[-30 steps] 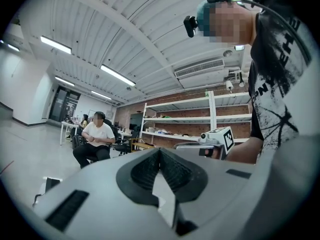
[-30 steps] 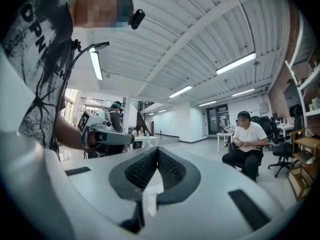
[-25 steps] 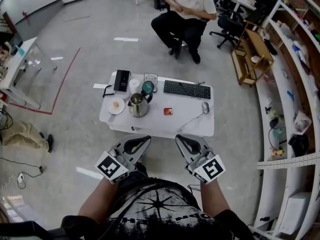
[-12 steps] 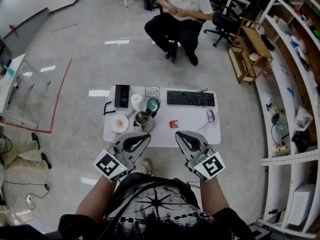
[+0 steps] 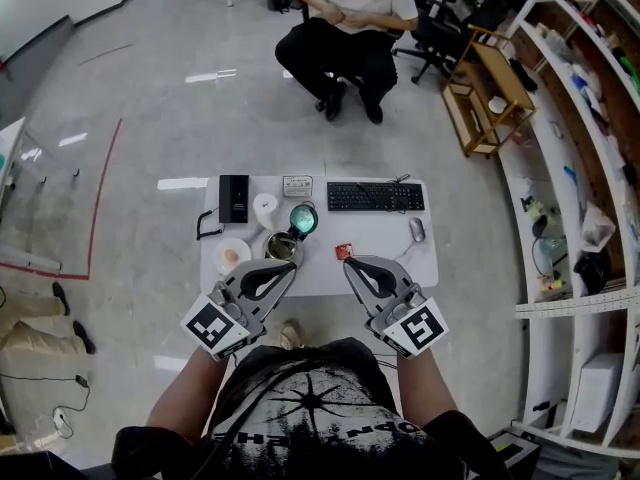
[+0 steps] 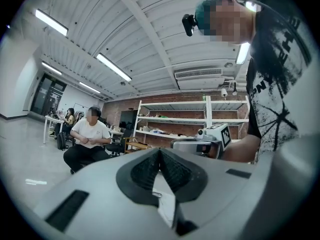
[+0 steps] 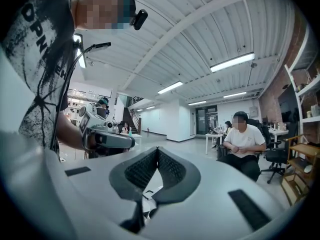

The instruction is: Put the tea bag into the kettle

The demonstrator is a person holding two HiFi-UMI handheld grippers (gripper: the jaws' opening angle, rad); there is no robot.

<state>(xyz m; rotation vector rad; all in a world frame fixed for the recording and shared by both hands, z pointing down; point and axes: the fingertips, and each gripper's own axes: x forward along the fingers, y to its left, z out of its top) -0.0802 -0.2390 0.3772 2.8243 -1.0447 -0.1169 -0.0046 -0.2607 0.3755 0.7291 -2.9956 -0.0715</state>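
**Tea bag lies just past the right gripper's closed tips**

The tea bag (image 5: pixel 343 252), a small red packet, lies flat on the white table (image 5: pixel 390 246), near its front edge and roughly at mid-width. The right gripper (image 5: pixel 349 264) is held level over that edge. In the head view its tips sit just short of the packet, which lies straight ahead and a touch toward the kettle side. How high the tips ride above the tabletop cannot be told from this steep angle.

The left gripper (image 5: pixel 291 266) points at the steel kettle (image 5: pixel 283 247), which stands just left of the tea bag. The kettle's lid (image 5: pixel 303 218) is flipped up and its mouth is open. The right hand is therefore the nearer one for the pick, and the left is nearer the kettle.

Both pairs of jaws are pressed together at the tips with nothing between them, as each gripper view shows. In my judgement the right jaws must spread before they can take the packet.

The packet looks close to square and is too small here to give a clear long axis, so I cannot say which way it is best pinched. Once it is held, the carry looks short: sideways to the left and up over the kettle's rim. The raised lid stands on the far side of the mouth, clear of that path.
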